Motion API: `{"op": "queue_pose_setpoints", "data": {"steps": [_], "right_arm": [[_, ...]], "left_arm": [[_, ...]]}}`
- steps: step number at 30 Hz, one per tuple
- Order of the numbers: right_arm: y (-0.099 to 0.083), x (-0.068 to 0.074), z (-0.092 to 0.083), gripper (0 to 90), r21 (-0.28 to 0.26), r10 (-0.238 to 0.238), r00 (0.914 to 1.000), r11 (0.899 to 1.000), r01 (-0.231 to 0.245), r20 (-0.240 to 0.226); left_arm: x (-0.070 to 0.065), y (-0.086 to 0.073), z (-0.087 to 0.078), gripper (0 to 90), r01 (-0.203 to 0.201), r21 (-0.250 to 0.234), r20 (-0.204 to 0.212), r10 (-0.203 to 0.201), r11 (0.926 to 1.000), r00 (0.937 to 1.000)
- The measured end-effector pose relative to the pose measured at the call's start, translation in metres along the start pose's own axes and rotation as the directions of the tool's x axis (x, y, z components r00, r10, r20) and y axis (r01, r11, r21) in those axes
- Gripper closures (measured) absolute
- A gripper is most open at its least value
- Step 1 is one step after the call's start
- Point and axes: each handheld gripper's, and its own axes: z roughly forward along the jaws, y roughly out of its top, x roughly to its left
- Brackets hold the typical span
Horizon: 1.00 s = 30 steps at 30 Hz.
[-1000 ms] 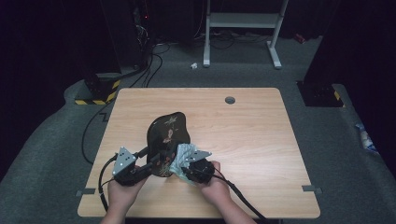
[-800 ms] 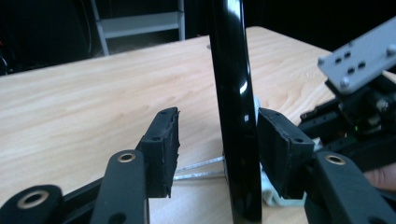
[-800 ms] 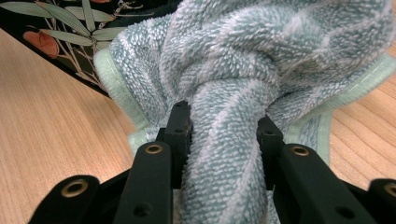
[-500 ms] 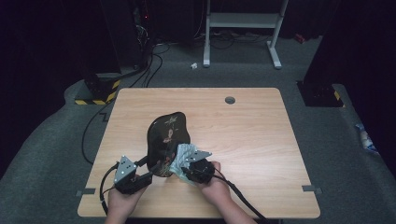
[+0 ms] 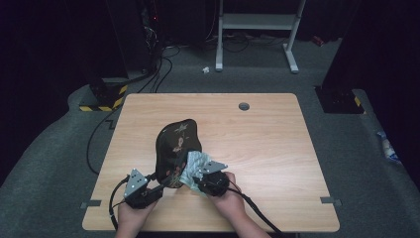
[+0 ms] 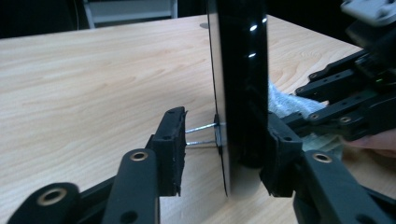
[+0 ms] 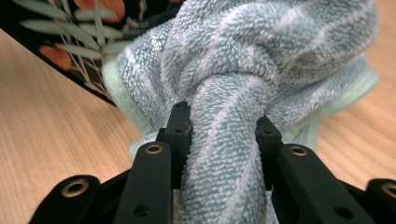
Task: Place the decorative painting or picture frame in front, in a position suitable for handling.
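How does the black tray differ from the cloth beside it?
The black tray is hard, glossy and painted with leaves; the cloth is soft, pale blue-green and bunched. The tray stands on edge between the left tool's jaws, one pad apart from it; the cloth is squeezed in the right tool. Both rest on the wooden table.

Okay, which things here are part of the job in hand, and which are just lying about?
In the job:
- black lacquer tray, between the left claw's jaws, which have just been closing
- teal towel, clamped in the right claw

Lying about:
- white scrap on the floor
- white frame beyond the table
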Motion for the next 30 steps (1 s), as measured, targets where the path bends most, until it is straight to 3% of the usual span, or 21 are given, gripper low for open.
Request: {"op": "queue_pose_setpoints", "data": {"steps": [5,10,14,18,27,30], "right_arm": [[0.003,-0.002,-0.021,67.8,-0.088,0.023,0.9997,0.996,-0.022,0.009],[0.012,-0.004,-0.043,67.8,-0.180,0.037,0.9992,0.983,-0.035,0.012],[0.021,-0.002,-0.054,67.8,-0.217,0.023,0.9994,0.976,-0.016,0.027],[0.032,-0.002,-0.063,67.8,-0.244,0.042,0.9986,0.969,-0.033,0.032],[0.065,0.005,-0.081,67.8,-0.336,0.045,0.9978,0.942,-0.027,0.048],[0.078,0.008,-0.090,67.6,-0.376,0.034,0.9980,0.927,-0.011,0.054]], "left_arm": [[-0.003,0.000,0.005,62.2,-0.015,-0.020,0.013,0.015,0.9997,0.9998],[-0.001,-0.001,0.007,68.3,-0.020,-0.039,0.015,0.021,0.9990,0.9997],[-0.001,-0.002,0.008,75.3,-0.028,-0.059,0.037,0.030,0.9979,0.9989],[-0.003,-0.003,0.009,76.1,-0.025,-0.068,0.036,0.027,0.9974,0.9990],[0.002,-0.005,0.010,78.6,0.021,-0.084,0.059,-0.016,0.9962,0.9981],[0.002,-0.005,0.010,79.5,0.041,-0.086,0.072,-0.034,0.9955,0.9968]]}}
